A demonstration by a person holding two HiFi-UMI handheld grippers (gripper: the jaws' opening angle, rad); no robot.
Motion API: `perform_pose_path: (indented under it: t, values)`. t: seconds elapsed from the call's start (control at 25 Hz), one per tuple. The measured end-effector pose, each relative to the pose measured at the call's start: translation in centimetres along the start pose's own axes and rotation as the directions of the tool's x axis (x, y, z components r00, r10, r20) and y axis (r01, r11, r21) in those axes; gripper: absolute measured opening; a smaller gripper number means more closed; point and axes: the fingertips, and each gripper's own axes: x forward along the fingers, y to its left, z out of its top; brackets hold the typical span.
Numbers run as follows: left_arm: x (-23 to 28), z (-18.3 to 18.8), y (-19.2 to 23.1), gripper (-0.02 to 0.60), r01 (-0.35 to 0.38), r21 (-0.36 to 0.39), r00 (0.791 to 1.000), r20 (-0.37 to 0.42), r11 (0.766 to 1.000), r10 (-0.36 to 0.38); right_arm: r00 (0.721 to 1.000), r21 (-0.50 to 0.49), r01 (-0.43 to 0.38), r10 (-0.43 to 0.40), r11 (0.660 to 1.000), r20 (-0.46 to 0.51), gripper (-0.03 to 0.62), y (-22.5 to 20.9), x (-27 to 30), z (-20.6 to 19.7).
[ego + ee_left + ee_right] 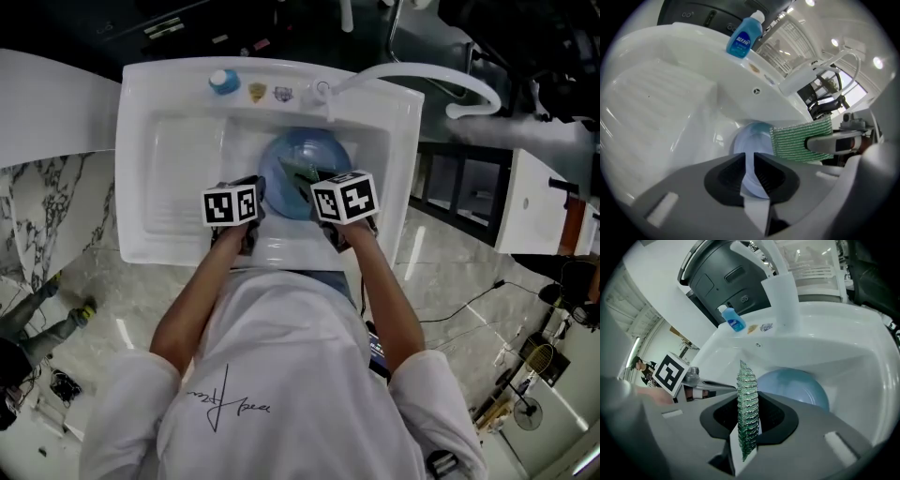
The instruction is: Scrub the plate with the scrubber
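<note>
A round blue plate (305, 169) stands tilted in the basin of a white sink (169, 94). My left gripper (255, 199) is shut on the plate's near left rim; in the left gripper view the pale blue plate (751, 140) runs edge-on between the jaws of that gripper (753, 158). My right gripper (317, 189) is shut on a green scrubber (747, 408), which stands upright between its jaws (749, 401). The scrubber (799, 140) lies against the plate's right side. The plate (797, 387) shows behind it.
A blue soap bottle (223, 82) stands on the sink's back ledge, and a white faucet (422, 80) curves off to the right. A ribbed draining area (178, 178) lies left of the basin. Cables and small gear (525, 366) lie on the marble floor.
</note>
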Motion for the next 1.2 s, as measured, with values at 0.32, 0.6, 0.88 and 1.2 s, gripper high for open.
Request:
perform_pose_path:
  t: [0.32,0.6,0.88,1.2]
  values:
    - [2.3,-1.2,2.1,0.069,-0.092,-0.101,0.995,-0.05,0.991,0.087,0.993,-0.013,-0.07,0.069,0.997,-0.094,0.058,-0.9,2.7,0.0]
    - [3.8,-2.2,3.4,0.071,-0.127,-0.143,0.988,-0.103,0.982,0.113,0.97,0.029,-0.138,0.141,0.99,-0.197,0.058,-1.1,5.2,-1.1]
    - [4.9,-2.6,4.1,0.071,-0.138,-0.149,0.984,-0.13,0.979,0.119,0.946,0.076,-0.175,0.189,0.982,-0.262,0.058,-1.4,7.3,-1.9]
    - [6.1,-3.3,4.2,0.071,-0.137,-0.181,0.981,-0.158,0.974,0.109,0.931,0.111,-0.201,0.225,0.973,-0.289,0.057,-1.8,9.2,-2.6]
